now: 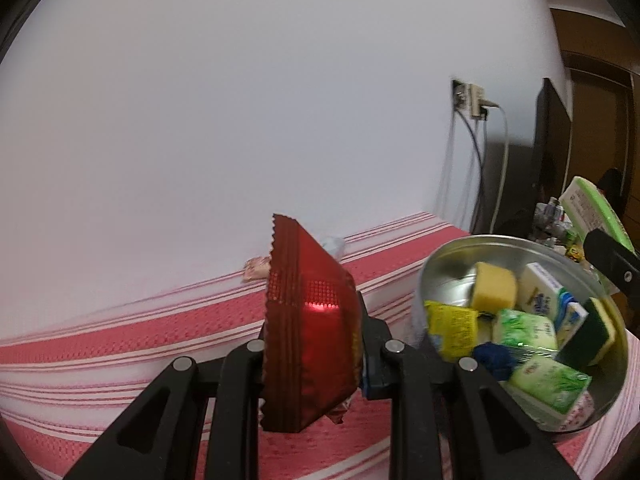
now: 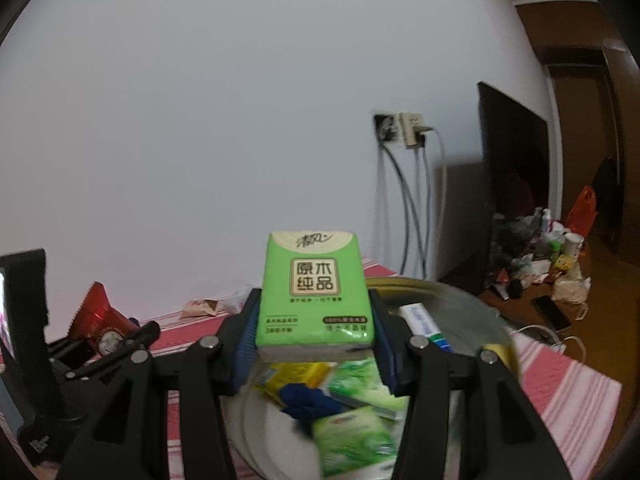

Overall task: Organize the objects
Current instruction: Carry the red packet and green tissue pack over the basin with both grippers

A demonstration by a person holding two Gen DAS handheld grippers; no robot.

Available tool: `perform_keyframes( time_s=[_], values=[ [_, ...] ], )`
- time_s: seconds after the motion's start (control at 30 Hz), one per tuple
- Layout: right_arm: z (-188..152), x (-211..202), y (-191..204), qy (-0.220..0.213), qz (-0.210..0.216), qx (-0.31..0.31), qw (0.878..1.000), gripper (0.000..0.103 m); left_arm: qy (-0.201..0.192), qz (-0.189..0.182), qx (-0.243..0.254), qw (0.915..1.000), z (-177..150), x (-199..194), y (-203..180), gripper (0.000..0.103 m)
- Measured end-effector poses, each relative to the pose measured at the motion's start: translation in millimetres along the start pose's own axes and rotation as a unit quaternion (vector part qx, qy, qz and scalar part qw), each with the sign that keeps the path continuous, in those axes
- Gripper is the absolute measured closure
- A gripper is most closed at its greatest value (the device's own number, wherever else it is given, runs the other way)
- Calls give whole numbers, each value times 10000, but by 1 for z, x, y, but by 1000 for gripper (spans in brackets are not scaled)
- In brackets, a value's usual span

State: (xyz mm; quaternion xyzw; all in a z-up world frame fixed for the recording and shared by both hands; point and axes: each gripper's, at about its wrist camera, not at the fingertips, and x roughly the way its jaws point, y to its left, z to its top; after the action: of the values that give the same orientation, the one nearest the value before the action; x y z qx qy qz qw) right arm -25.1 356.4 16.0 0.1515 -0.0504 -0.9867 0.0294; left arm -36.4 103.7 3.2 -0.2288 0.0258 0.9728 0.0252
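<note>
The metal bowl (image 1: 440, 264) sits on the red striped cloth (image 1: 120, 344), already crowded with sponges (image 1: 494, 286), small tissue packs (image 1: 548, 386), a yellow packet (image 1: 454, 330) and something dark blue (image 1: 494, 358). Over its middle hangs the right gripper (image 2: 316, 332), its fingers clamped on the sides of a green tissue pack (image 2: 316, 300), held upright above the pile. Just beside the bowl on its left, the left gripper (image 1: 316, 344) has its fingers nearly together, pinching a shiny red snack bag (image 1: 308, 320) by its lower half, clear of the cloth.

Both loads look headed for the bowl, and that is where trouble could come. The heap is already high near the rim, so a pack let go from this height may bounce off the sponges and slide out onto the cloth. The red bag is slick foil held on a narrow pinch; a quick swing could let it twist or slip free. Two grippers crowding one bowl could also knock each other or nudge the rim. A few wrappers (image 2: 200, 307) lie by the wall, not yet gathered.
</note>
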Motion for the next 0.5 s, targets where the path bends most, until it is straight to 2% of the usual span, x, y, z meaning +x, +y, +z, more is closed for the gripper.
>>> perform_keyframes(
  time_s=[0.3, 0.5],
  values=[
    [11, -9, -25, -103, -269, -50, 9996, 53, -126, -242, 251, 9993, 4, -16, -30, 78],
    [19, -8, -42, -126, -386, -22, 9992, 53, -143, -449, 244, 9986, 10, -17, -49, 78]
  ],
)
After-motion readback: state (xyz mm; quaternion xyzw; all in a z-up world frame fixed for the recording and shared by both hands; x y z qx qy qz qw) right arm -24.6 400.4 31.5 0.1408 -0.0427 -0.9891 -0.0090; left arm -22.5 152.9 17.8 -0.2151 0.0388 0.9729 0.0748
